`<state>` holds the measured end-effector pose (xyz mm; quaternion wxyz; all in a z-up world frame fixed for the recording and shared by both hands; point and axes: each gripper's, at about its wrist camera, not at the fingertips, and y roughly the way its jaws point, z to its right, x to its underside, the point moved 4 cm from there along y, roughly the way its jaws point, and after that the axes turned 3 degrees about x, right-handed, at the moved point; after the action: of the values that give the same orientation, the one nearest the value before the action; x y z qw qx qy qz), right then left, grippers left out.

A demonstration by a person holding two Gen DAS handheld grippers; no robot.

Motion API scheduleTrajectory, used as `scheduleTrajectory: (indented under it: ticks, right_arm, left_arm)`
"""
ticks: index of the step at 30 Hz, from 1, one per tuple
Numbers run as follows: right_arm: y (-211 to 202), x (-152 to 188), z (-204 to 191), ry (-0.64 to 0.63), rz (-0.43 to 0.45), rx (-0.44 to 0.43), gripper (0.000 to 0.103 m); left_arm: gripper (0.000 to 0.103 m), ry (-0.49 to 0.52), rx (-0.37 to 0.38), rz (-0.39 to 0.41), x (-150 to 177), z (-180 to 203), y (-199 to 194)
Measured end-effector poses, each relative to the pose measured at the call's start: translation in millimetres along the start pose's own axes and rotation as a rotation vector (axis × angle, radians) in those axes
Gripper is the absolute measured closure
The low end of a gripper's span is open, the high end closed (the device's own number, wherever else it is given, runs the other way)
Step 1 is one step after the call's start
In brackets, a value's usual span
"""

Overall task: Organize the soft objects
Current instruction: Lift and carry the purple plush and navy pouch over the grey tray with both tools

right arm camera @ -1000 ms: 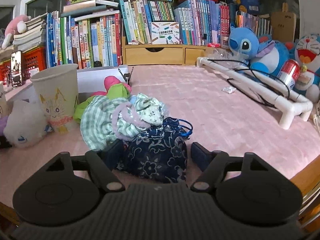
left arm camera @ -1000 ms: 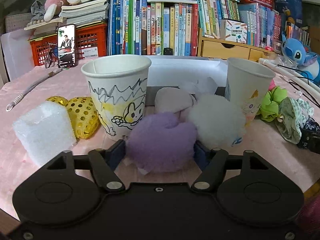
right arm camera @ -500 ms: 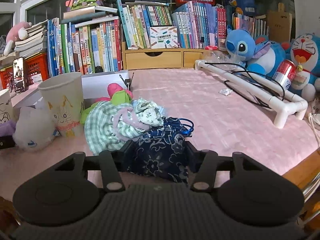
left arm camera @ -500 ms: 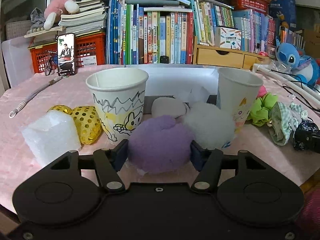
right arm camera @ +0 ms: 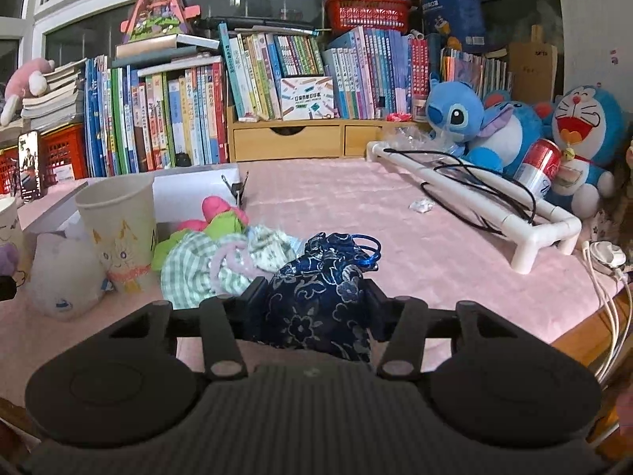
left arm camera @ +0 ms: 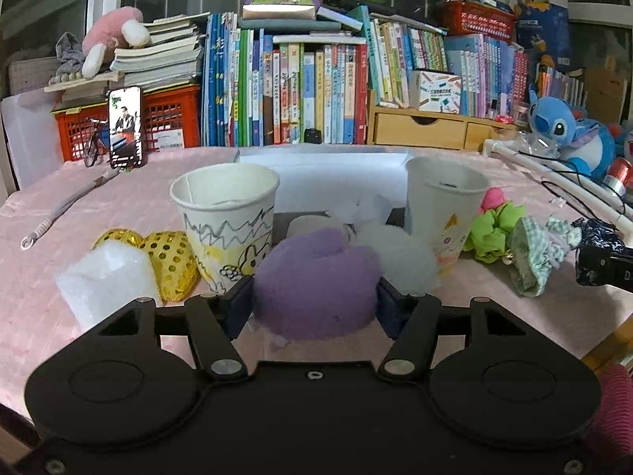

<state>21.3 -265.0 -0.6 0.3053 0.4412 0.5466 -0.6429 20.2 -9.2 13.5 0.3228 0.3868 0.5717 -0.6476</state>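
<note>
My left gripper (left arm camera: 314,297) is shut on a purple plush ball (left arm camera: 316,277), lifted a little off the pink tablecloth, in front of two drawn-on paper cups (left arm camera: 225,213) (left arm camera: 445,206). A white plush ball (left arm camera: 399,253) lies just behind it. My right gripper (right arm camera: 315,297) has a dark blue flowered pouch (right arm camera: 328,265) between its pads; its jaws are closing and squeeze the cloth. Beside the pouch lies a heap of scrunchies, checked green (right arm camera: 194,261), lime (right arm camera: 221,225) and pink (right arm camera: 215,206). The right-hand cup (right arm camera: 118,221) stands left of that heap.
A white foam block (left arm camera: 107,277) and gold sequined hearts (left arm camera: 166,261) lie left of the cups. A white box (left arm camera: 324,170) sits behind them. A white pipe frame (right arm camera: 474,194) with cables, a red can (right arm camera: 540,166) and plush toys (right arm camera: 455,114) stand at the right. Books line the back.
The right jaws have closed in onto the blue pouch. The left jaws have tightened on the purple ball. Both grippers have risen slightly with what they hold.
</note>
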Motion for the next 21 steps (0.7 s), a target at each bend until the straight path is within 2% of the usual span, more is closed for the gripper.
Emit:
scheduleTrajectory:
  ticks: [13,21]
  right_arm:
    - [-10,-21,4,0.012,0.062,-0.023,0.049]
    - [-11,-39,0,0.035,0.083,-0.098,0.049]
  left_arm:
    - [0.043,0.006,0.041,0.046,-28,4,-14]
    - [0.043,0.010,0.083,0.056,-53,7,-12]
